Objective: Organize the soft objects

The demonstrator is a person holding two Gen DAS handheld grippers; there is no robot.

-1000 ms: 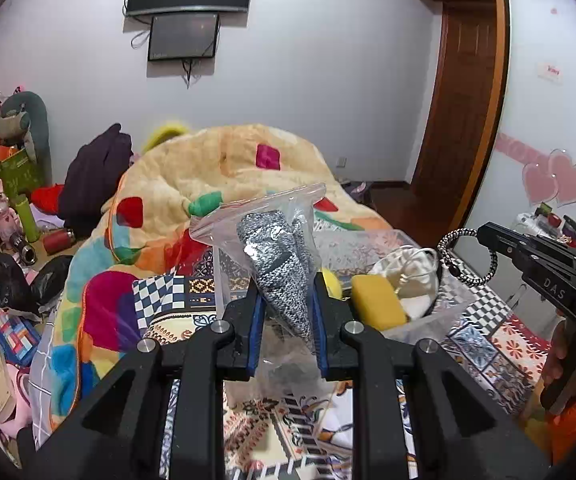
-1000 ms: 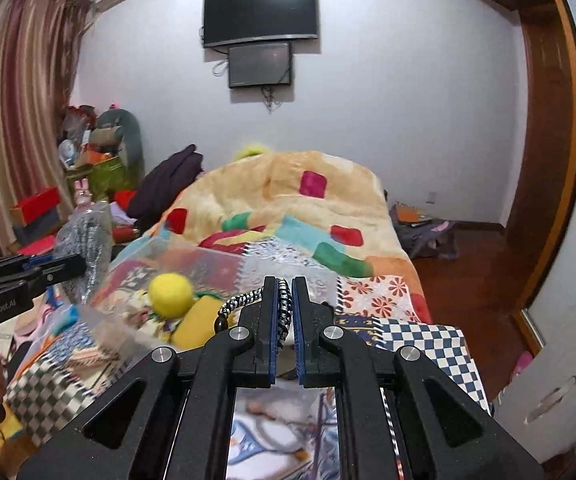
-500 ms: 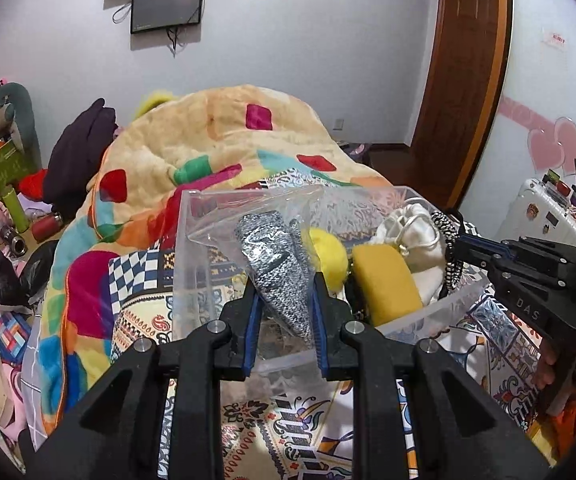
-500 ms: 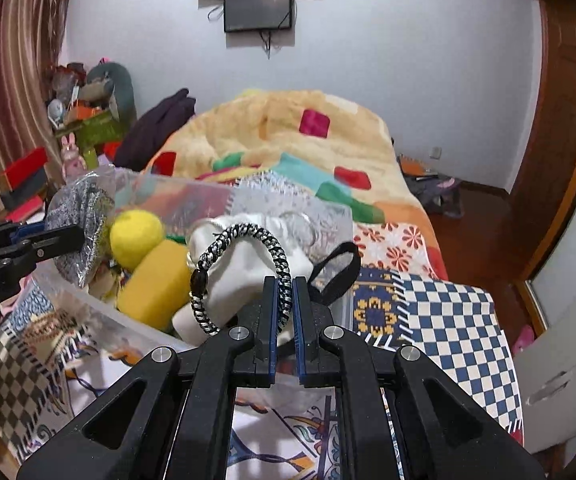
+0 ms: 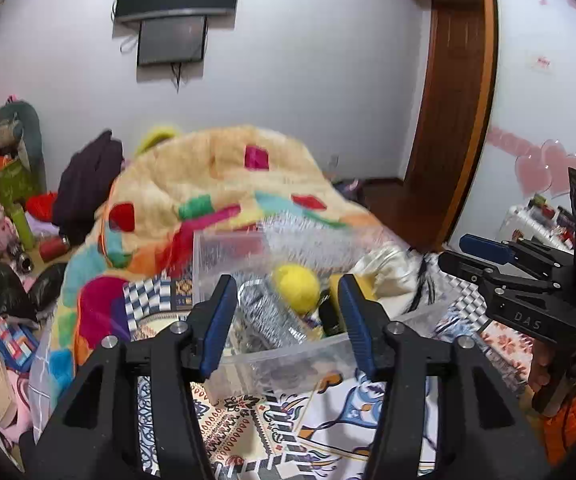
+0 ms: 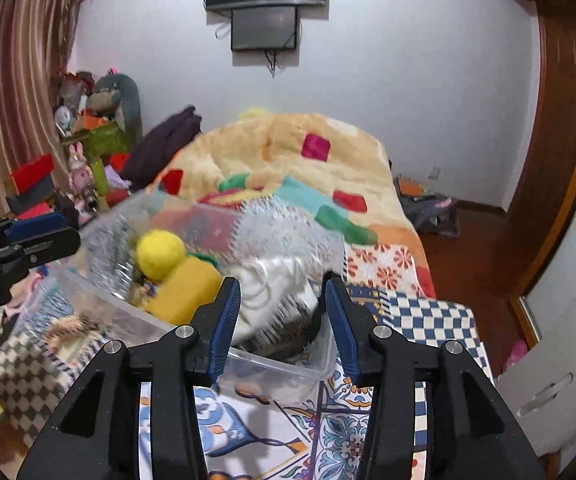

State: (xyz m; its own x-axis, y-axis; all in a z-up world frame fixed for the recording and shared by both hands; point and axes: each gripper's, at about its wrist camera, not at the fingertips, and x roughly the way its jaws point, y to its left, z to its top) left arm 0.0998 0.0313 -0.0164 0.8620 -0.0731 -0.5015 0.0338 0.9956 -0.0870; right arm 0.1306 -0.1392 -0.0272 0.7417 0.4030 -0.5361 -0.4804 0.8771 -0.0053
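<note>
On the right gripper (image 5: 454, 254), lettering "DAS".

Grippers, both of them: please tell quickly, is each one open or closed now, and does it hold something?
Left gripper: open, holding nothing.
Right gripper: open, holding nothing.

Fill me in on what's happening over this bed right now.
A person with two handheld grippers is sorting soft things into a clear plastic bin on the bed. The left gripper and right gripper are both open and empty above it. Inside lie a bagged grey knit, yellow ball, yellow sponge and white pouch.
</note>
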